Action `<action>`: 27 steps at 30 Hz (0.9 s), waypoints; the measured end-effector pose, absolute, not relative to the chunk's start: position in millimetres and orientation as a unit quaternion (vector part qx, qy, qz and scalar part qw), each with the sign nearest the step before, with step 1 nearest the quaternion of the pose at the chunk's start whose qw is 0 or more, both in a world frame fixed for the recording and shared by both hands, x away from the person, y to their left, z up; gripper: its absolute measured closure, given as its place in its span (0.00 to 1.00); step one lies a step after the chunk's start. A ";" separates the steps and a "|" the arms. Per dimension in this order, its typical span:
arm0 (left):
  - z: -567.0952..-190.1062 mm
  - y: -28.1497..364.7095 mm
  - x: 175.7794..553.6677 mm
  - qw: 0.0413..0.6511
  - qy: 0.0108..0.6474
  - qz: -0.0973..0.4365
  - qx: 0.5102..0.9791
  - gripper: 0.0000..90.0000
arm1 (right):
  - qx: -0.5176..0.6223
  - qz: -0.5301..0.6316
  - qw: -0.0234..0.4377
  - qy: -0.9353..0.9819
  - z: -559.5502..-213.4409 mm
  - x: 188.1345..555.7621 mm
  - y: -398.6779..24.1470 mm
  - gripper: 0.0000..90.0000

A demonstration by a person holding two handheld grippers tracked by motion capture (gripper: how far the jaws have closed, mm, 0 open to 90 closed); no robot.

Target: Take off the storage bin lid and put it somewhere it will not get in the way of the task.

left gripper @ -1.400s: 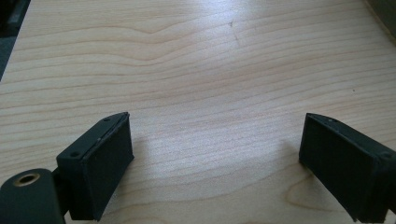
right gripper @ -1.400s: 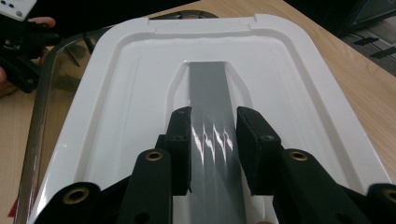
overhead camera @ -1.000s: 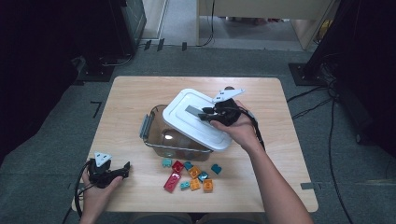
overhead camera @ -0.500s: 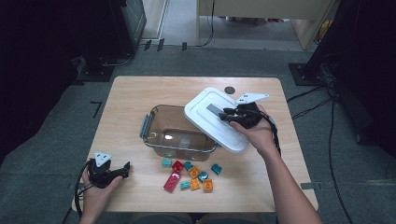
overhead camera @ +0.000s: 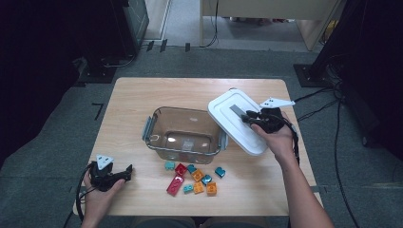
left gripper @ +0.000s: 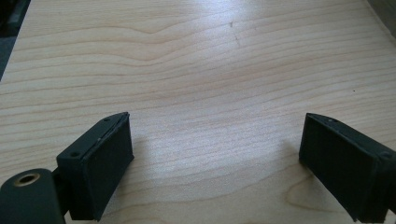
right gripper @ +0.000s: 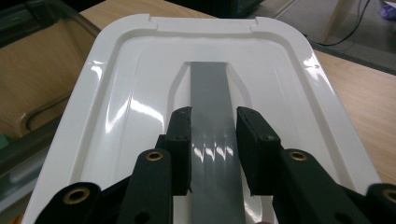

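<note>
table (overhead camera: 142,95): wooden, it bore everything in play.
container (overhead camera: 185,135): clear, uncovered, empty at the centre.
lid (overhead camera: 235,121): white, tilted, carried at the container's right edge, overlapping its rim.
right gripper (overhead camera: 252,118): jaws pinched the lid's grey handle strip (right gripper: 212,116).
left gripper (overhead camera: 124,172): spread wide, nothing between, resting at the near left corner.
bricks (overhead camera: 195,176): small coloured cluster just in front of the container.
step: taking the lid aside.
next: probably set it flat on bare table to the right, then release.
</note>
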State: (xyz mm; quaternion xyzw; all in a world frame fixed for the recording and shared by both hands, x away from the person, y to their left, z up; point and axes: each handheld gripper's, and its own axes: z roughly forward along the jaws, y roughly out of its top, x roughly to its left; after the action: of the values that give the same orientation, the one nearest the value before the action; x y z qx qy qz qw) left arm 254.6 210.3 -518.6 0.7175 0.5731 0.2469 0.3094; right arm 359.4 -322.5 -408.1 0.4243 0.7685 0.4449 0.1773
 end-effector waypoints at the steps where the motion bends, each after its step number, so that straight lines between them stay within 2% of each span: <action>1: -518.6 210.3 254.6 0.309 0.573 0.247 0.717 0.11 | 0.428 0.445 0.179 0.766 -409.1 359.3 -325.5 0.76; 15: -518.6 210.3 254.6 0.310 0.573 0.247 0.717 0.11 | 0.481 0.421 0.200 0.742 -436.4 362.7 -353.6 0.76; 27: -518.6 210.4 254.6 0.309 0.573 0.247 0.717 0.11 | 0.529 0.396 0.197 0.725 -482.2 371.4 -362.9 0.76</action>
State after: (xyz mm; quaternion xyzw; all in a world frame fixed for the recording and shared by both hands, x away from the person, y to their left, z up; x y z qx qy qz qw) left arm 254.6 210.4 -518.6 0.7174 0.5732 0.2469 0.3095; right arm 371.4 -362.9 -482.2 0.5287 0.7247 0.3956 0.1968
